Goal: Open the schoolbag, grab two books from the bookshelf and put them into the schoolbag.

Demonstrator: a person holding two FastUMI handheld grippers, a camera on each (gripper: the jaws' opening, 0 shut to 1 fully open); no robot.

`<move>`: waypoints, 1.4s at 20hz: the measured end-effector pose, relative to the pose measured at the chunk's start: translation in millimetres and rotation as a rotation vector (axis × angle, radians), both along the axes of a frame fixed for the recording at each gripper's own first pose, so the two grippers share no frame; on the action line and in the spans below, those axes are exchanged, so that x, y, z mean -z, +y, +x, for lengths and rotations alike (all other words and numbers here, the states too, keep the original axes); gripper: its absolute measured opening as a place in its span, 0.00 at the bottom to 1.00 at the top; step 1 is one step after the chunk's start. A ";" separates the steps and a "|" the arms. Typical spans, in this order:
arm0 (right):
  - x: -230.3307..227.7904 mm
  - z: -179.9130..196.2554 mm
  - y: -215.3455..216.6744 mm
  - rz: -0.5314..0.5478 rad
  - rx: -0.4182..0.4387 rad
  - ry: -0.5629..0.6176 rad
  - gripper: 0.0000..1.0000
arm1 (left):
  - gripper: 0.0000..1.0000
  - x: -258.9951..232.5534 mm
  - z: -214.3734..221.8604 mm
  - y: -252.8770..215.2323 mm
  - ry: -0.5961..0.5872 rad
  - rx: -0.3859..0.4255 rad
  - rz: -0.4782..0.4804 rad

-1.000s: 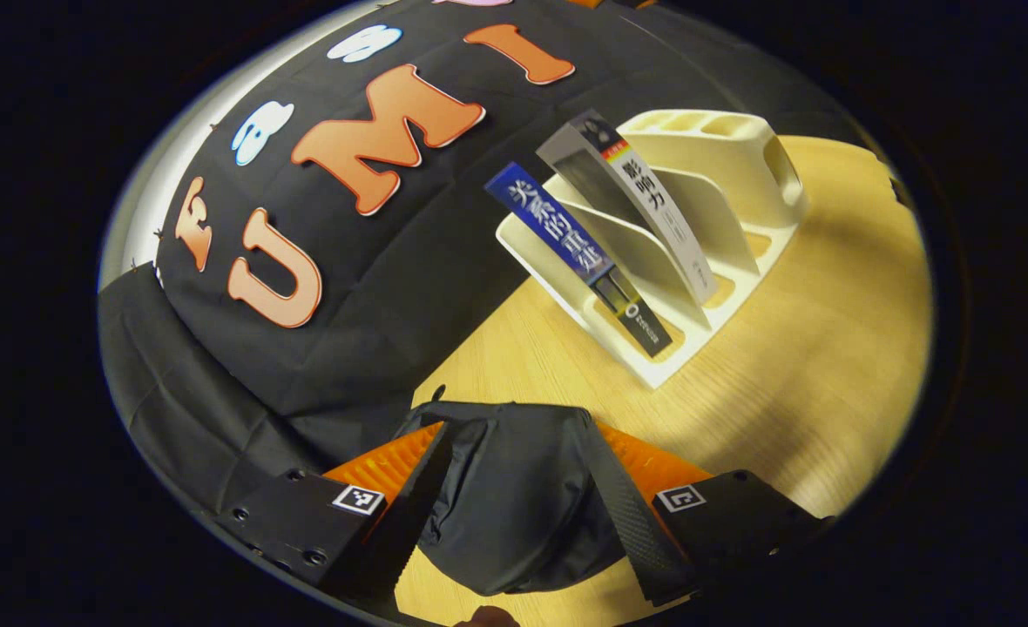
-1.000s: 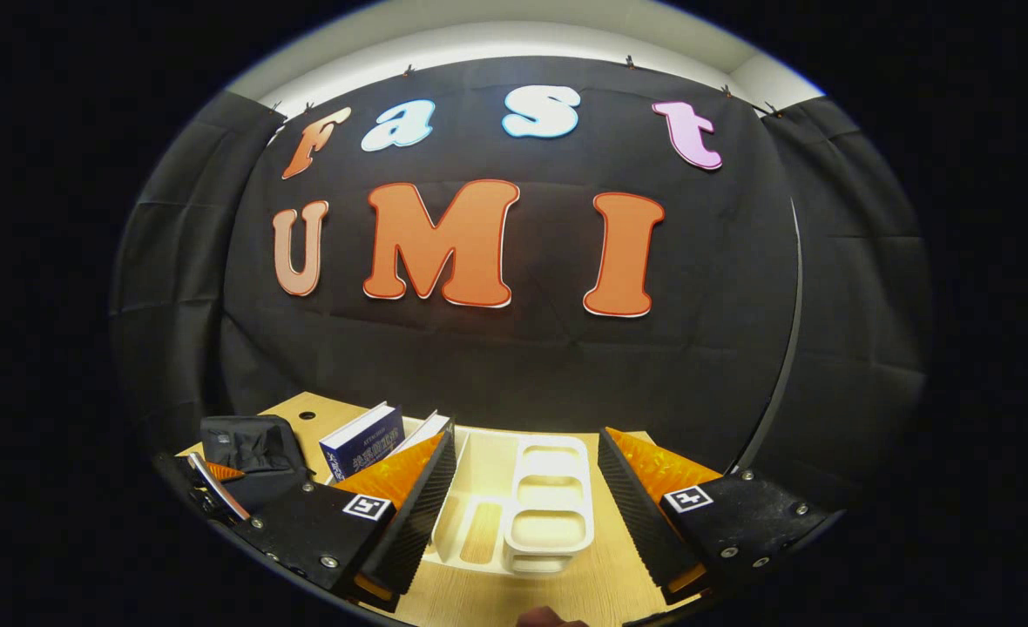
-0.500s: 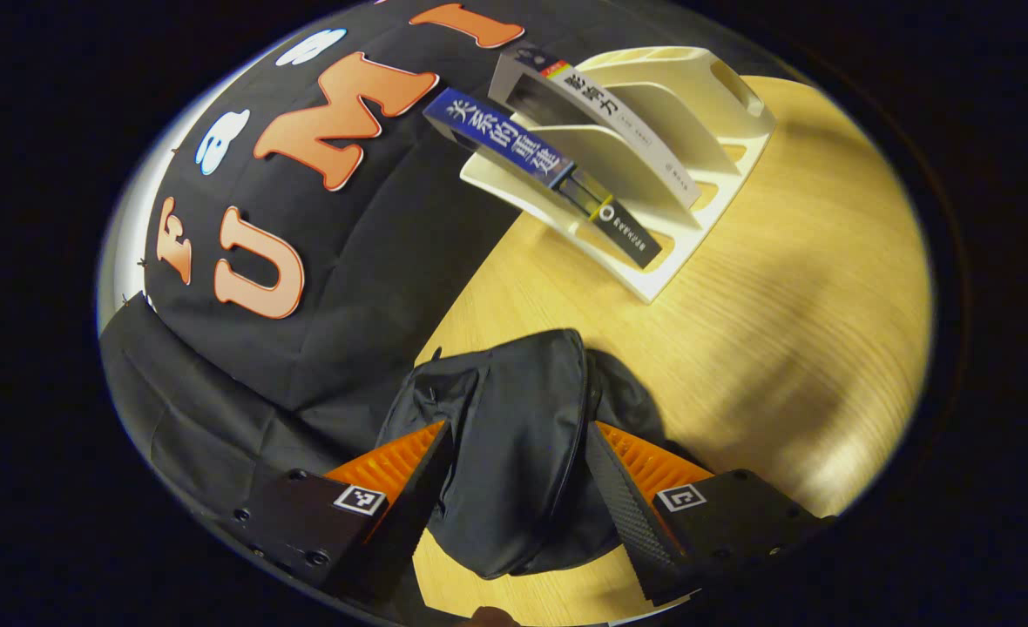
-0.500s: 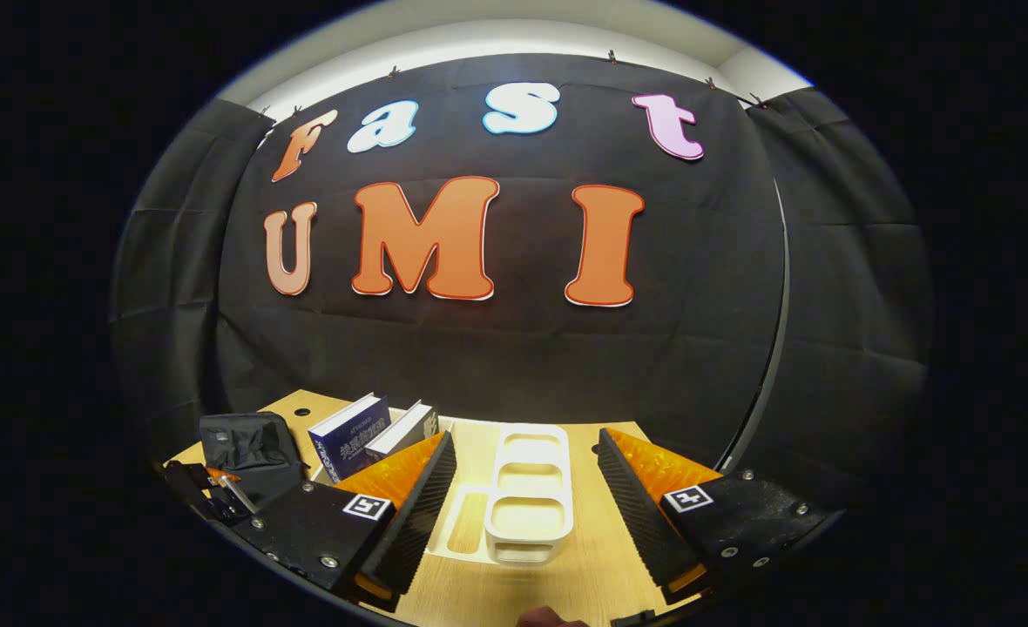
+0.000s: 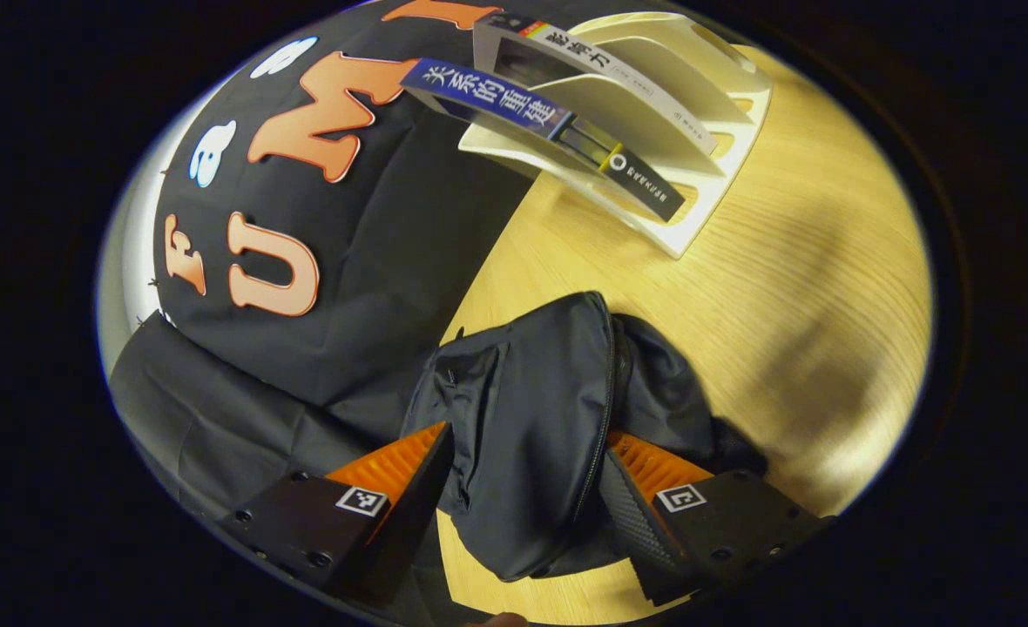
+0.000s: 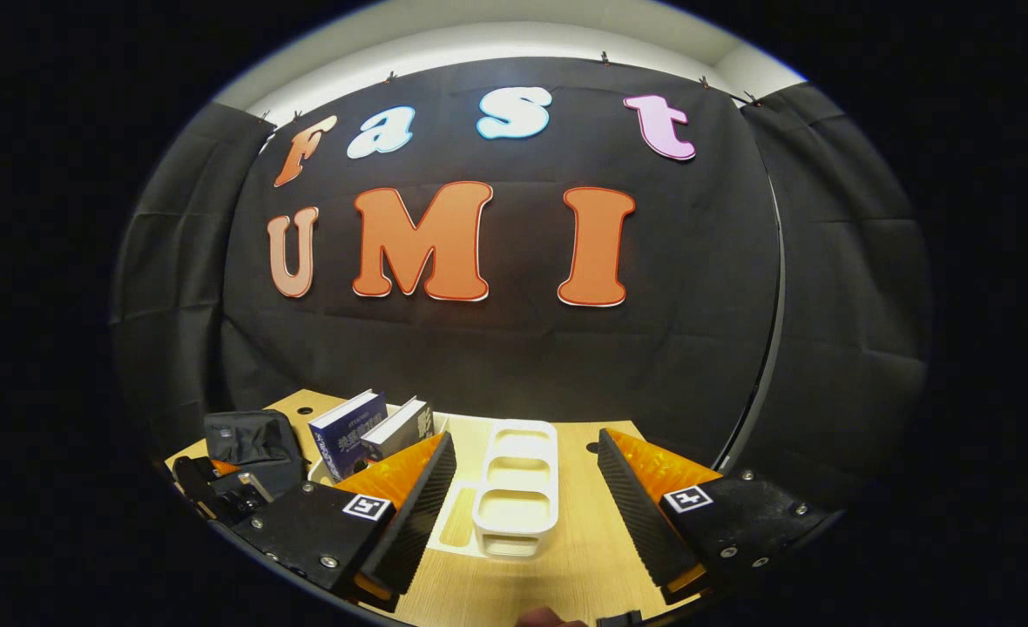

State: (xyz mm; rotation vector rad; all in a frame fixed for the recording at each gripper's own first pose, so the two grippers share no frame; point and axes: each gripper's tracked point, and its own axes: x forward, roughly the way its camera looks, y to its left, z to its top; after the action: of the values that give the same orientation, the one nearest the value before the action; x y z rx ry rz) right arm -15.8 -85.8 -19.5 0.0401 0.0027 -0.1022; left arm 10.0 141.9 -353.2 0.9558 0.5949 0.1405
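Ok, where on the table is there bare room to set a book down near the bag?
The widest bare wood lies between the schoolbag and the white bookshelf, running out to the table's open side. It is crowded where the left gripper straddles the bag, and tight between bag and cloth wall.

Bare table right of schoolbag

Two books stand in the rack — one blue book and one white book, each leaning in its own slot. There is one white bookshelf and one black schoolbag, both on a single wooden table. Two grippers are present — the left gripper by the bag and the right gripper with the rack ahead of it.
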 end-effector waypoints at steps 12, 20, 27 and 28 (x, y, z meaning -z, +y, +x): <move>14.2 2.5 21.9 -0.029 -0.058 0.042 0.98 | 0.17 -20.8 7.9 2.0 0.090 0.036 -0.186; -6.1 38.0 88.1 -0.043 -0.063 0.096 0.98 | 0.07 -56.9 12.2 19.9 0.232 0.188 -0.411; -23.4 84.1 153.9 -0.118 -0.099 0.203 0.98 | 0.05 -96.2 28.7 45.8 0.331 0.249 -0.622; -26.1 94.2 166.3 -0.125 -0.116 0.221 0.98 | 0.05 -101.1 31.7 48.9 0.345 0.257 -0.640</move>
State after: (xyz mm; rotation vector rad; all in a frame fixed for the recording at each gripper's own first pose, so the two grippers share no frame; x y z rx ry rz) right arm 78.3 80.6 6.6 -0.0962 0.2190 0.0098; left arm 41.7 190.8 -252.2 0.4218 0.7633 -0.4333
